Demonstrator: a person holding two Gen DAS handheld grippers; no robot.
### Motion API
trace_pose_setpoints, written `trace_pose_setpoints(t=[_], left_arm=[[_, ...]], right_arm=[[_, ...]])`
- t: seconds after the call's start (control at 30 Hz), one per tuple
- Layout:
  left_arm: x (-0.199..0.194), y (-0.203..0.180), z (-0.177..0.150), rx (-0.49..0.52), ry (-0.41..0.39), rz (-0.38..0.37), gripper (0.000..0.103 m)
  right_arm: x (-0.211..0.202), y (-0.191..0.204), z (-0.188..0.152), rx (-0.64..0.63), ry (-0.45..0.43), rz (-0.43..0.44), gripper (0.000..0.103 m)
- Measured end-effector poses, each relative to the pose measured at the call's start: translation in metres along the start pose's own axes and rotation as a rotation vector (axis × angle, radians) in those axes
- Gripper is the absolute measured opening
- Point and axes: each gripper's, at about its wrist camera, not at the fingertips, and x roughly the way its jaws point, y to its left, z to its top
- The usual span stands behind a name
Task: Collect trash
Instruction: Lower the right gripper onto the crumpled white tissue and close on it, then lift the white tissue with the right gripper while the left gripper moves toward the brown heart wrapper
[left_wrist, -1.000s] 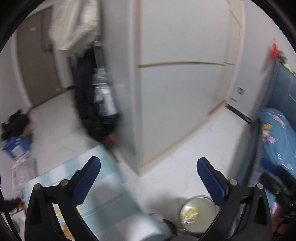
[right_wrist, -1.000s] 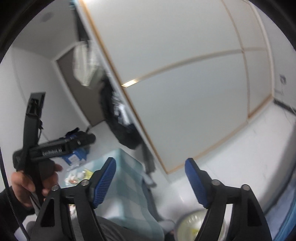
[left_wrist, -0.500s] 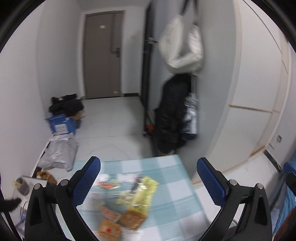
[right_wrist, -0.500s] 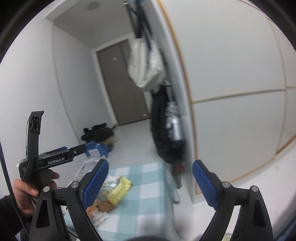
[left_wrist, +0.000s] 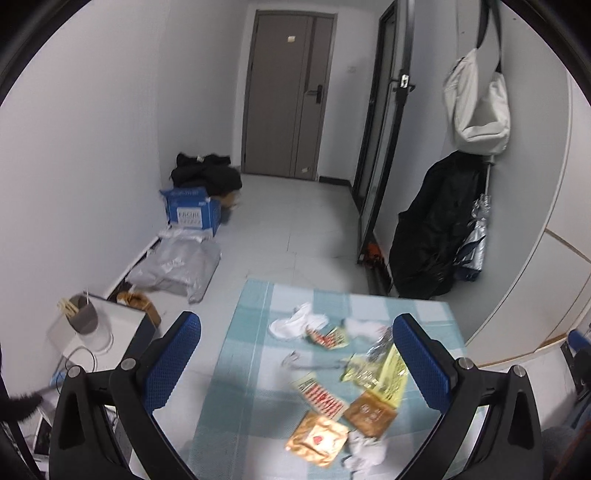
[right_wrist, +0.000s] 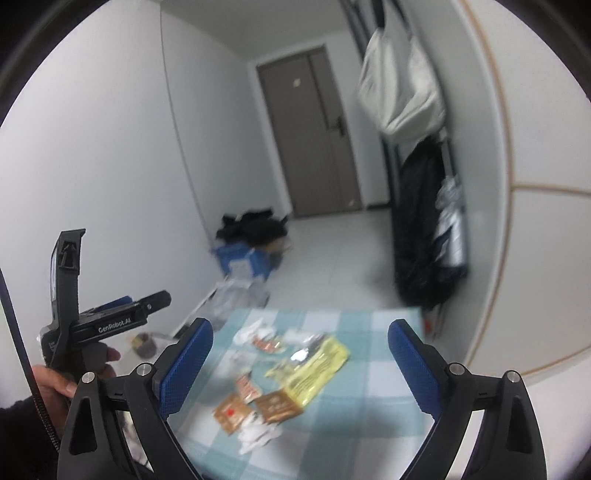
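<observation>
Worktop with a blue-and-white checked cloth sits below and ahead of both tools. Left tool spread wide, nothing between its fingers, hanging above the cloth. Right tool has just been opening, now wide and empty, also over the cloth; the person's left hand shows at its left side. Trash lies on the cloth between and just ahead of the fingers: yellow wrapper toward the left tool's right finger, brown packet nearer than it, gold packet beside that, red-striped wrapper in the middle, white tissue farthest out. Small grey crumple at the near edge, probably tissue, blurred.
</observation>
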Motion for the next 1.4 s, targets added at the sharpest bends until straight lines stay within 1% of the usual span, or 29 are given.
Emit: trace_pose_setpoints(t=[0.03,0.1,0.2,0.27,0.33,0.43,0.53,0.57,0.63,0.73,0.8,0.9,0.97,1.0,1.03,1.1,1.13,1.2,1.23,1.27,1.3,1.33,1.4], left_arm=[[0.004,0.004,-0.003,-0.002,0.017,-0.008,0.102],[0.006,0.011,-0.006,-0.005,0.024,0.0,0.102],[0.007,0.02,-0.009,-0.018,0.009,0.011,0.102],[0.008,0.025,-0.009,-0.022,0.011,-0.003,0.102],[0.012,0.029,-0.01,-0.033,0.035,-0.023,0.102],[0.021,0.043,-0.012,-0.092,0.09,-0.07,0.102],[0.024,0.057,-0.014,-0.161,0.108,-0.099,0.102],[0.026,0.059,-0.014,-0.17,0.114,-0.108,0.102],[0.027,0.062,-0.014,-0.175,0.12,-0.105,0.102],[0.028,0.064,-0.015,-0.149,0.125,-0.059,0.102],[0.027,0.066,-0.017,-0.136,0.119,-0.028,0.102],[0.031,0.073,-0.02,-0.141,0.14,-0.022,0.102],[0.034,0.078,-0.021,-0.148,0.159,-0.023,0.102],[0.034,0.08,-0.022,-0.148,0.166,-0.02,0.102],[0.036,0.081,-0.023,-0.142,0.176,-0.015,0.102],[0.041,0.081,-0.025,-0.129,0.198,-0.013,0.102],[0.043,0.081,-0.026,-0.125,0.209,-0.012,0.102],[0.049,0.081,-0.029,-0.112,0.247,-0.021,0.102],[0.051,0.08,-0.031,-0.108,0.259,-0.029,0.102],[0.053,0.08,-0.032,-0.104,0.278,-0.037,0.102],[0.057,0.08,-0.035,-0.098,0.301,-0.037,0.102],[0.058,0.08,-0.037,-0.093,0.309,-0.04,0.102],[0.061,0.078,-0.041,-0.077,0.329,-0.041,0.102]], right_arm=[[0.011,0.003,-0.005,0.001,0.032,0.02,0.097],[0.03,0.006,-0.016,0.002,0.088,0.037,0.097],[0.058,0.011,-0.035,0.006,0.172,0.056,0.097],[0.077,0.016,-0.049,0.002,0.234,0.064,0.096],[0.09,0.02,-0.061,-0.009,0.289,0.073,0.096],[0.11,0.028,-0.081,-0.032,0.364,0.087,0.096],[0.129,0.035,-0.099,-0.053,0.431,0.103,0.096],[0.133,0.037,-0.104,-0.057,0.451,0.107,0.096],[0.143,0.042,-0.116,-0.07,0.487,0.108,0.095],[0.155,0.046,-0.129,-0.077,0.531,0.101,0.094],[0.16,0.049,-0.135,-0.085,0.55,0.1,0.088],[0.17,0.05,-0.143,-0.099,0.582,0.095,0.081],[0.176,0.05,-0.147,-0.099,0.606,0.09,0.069],[0.179,0.051,-0.15,-0.102,0.618,0.092,0.067],[0.178,0.054,-0.15,-0.119,0.611,0.083,0.065],[0.178,0.059,-0.15,-0.151,0.606,0.084,0.054],[0.179,0.061,-0.152,-0.165,0.612,0.084,0.043],[0.178,0.063,-0.153,-0.19,0.602,0.067,0.035],[0.178,0.062,-0.153,-0.189,0.605,0.067,0.029],[0.179,0.062,-0.152,-0.184,0.609,0.071,0.016],[0.18,0.06,-0.152,-0.171,0.622,0.087,0.013],[0.18,0.059,-0.152,-0.16,0.629,0.099,0.012],[0.177,0.058,-0.151,-0.169,0.615,0.09,0.012]])
